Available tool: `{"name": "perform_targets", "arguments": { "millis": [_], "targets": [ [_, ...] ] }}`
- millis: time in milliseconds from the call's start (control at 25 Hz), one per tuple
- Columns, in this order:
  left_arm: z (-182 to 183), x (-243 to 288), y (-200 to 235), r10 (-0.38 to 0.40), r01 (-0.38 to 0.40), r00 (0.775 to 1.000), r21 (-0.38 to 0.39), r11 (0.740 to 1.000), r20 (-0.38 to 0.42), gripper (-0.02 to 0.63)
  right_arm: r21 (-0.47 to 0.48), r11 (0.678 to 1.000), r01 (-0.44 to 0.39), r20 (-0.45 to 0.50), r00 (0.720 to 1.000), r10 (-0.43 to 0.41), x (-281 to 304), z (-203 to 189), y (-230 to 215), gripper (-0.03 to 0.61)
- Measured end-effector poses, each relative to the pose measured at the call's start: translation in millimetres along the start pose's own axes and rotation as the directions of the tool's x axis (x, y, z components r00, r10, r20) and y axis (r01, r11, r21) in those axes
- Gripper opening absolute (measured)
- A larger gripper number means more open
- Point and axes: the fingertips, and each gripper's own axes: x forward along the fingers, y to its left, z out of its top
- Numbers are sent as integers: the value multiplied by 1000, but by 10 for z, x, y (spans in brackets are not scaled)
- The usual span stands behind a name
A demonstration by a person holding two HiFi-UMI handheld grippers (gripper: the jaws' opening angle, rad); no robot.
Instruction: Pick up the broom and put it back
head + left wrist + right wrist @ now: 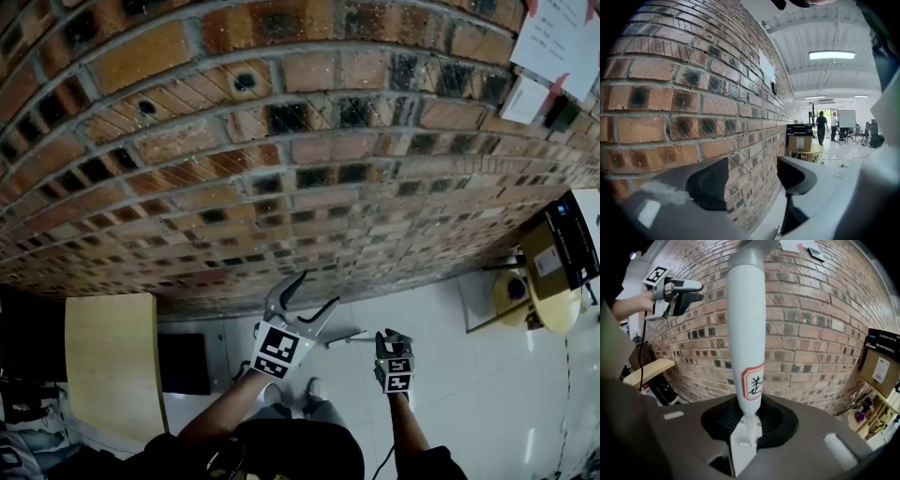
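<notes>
The right tongs [749,420] are clamped on the broom [746,333]. Its smooth, pale grey plastic handle narrows to a flat white tip that sits pinched between the 2 black ribbed pads. The handle runs straight up and away from the jaws and widens into a rounded tube. It carries a white label [753,380] with a red border and a dark mark. The brush end is outside every view.

Behind the handle stands a brick wall [820,333] of rough red-brown and charred-black bricks with pale mortar lines. Some brick faces are scored with diagonal grooves, seen close in the left gripper view.

The left tongs [752,176] stand open with nothing between them. Their 2 grey moulded jaws have dark dimpled pads [710,180] and are held apart just beside the wall. In the head view the left tongs [314,295] point at the base of the wall, and the right tongs [394,339] sit near them, lower and to the right.

A pale wooden counter [112,361] with a flat rectangular top stands by the wall at the left. At the right, a round light-wood table [555,309] bears a cardboard box [548,258]. The floor [459,394] is white and glossy. White paper sheets [562,37] are pinned to the bricks.
</notes>
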Motion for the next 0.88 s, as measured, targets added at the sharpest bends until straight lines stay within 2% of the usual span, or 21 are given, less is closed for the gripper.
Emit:
{"name": "perform_targets", "arguments": {
  "millis": [200, 280, 480, 880],
  "targets": [
    [-45, -11, 116, 31, -31, 999, -7, 1000, -11, 325, 10, 1000, 6, -88, 996, -5, 297, -337, -39, 86],
    [-64, -27, 168, 45, -45, 999, -9, 999, -14, 325, 18, 1000, 11, -90, 996, -10, 386, -385, -62, 86],
    [-147, -105, 313, 92, -92, 995, -28, 995, -28, 325, 25, 1000, 4, -68, 998, -2, 669, -210, -65, 87],
    [-284, -363, 594, 180, -182, 982, -51, 982, -50, 325, 17, 1000, -20, -181, 983, 23, 1678, 205, 44, 89]
  ]
}}
